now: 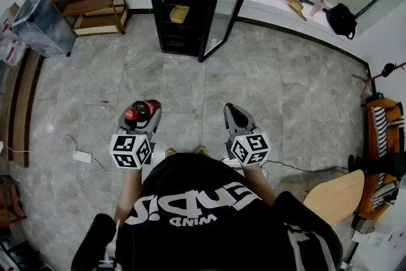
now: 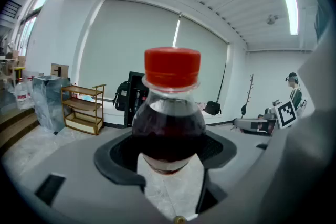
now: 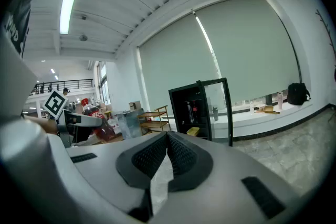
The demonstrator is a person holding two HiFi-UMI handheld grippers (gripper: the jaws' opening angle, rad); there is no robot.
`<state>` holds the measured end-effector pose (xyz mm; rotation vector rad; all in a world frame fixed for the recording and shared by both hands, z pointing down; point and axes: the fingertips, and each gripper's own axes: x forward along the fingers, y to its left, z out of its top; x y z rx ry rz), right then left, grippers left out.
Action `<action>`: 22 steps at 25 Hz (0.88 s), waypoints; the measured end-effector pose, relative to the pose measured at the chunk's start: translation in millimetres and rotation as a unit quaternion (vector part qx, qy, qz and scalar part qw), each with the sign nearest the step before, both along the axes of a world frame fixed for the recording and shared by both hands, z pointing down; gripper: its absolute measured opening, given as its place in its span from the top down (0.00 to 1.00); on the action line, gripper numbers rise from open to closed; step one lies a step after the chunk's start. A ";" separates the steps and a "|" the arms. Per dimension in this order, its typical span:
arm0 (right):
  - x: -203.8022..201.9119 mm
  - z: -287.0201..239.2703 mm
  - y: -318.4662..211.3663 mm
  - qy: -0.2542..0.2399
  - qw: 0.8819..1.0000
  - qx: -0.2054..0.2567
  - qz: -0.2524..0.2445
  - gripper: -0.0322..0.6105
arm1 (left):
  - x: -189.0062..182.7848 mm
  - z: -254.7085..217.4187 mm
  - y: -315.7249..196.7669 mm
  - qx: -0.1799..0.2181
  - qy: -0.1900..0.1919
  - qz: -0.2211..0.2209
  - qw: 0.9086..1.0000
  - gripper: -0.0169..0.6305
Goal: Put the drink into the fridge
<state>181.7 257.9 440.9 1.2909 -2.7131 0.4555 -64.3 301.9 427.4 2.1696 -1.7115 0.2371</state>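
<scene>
**Left tongs (image 1: 143, 112) (image 2: 168, 157) grip the cola bottle (image 1: 143, 110) (image 2: 169, 128), well out from the open fridge (image 1: 181, 3) (image 2: 137, 99) (image 3: 197, 110)**

Left tongs stand spread wide, with their dark ribbed pads pressed on either side of the cola bottle's lower body. The bottle is carried clear of the floor (image 1: 279, 85). Its shoulder, full of dark drink, and its red cap (image 1: 130, 114) (image 2: 172, 66) rise above the pads in the left gripper view.

Right tongs (image 1: 236, 114) (image 3: 167, 147) are closed, tips meeting, with nothing between them. They are held level with the left pair and apart from it. The right gripper view catches the bottle off to its left, tilted in the other pair.

Both pairs point toward the fridge, a black cabinet well ahead of them across the grey tiled floor. Its glass door (image 1: 231, 3) (image 3: 224, 107) is swung open toward the person. A yellow tray (image 1: 179, 14) (image 3: 192, 131) sits on a shelf inside the fridge. A wooden shelf rack (image 1: 89, 0) (image 2: 83, 107) stands near the fridge on the side away from the open door. The bottle is in front of the fridge, not yet near its opening.
</scene>
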 end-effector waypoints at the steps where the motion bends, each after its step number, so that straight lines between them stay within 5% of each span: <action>1: -1.2 0.5 0.3 0.000 1.000 0.000 0.000 0.91 | -0.8 0.1 -0.4 0.000 0.000 0.000 1.000 0.50; 22: -69.8 8.8 22.1 -0.015 1.000 -0.009 -0.009 0.91 | -49.6 -0.7 8.5 0.008 -0.001 0.042 0.999 0.50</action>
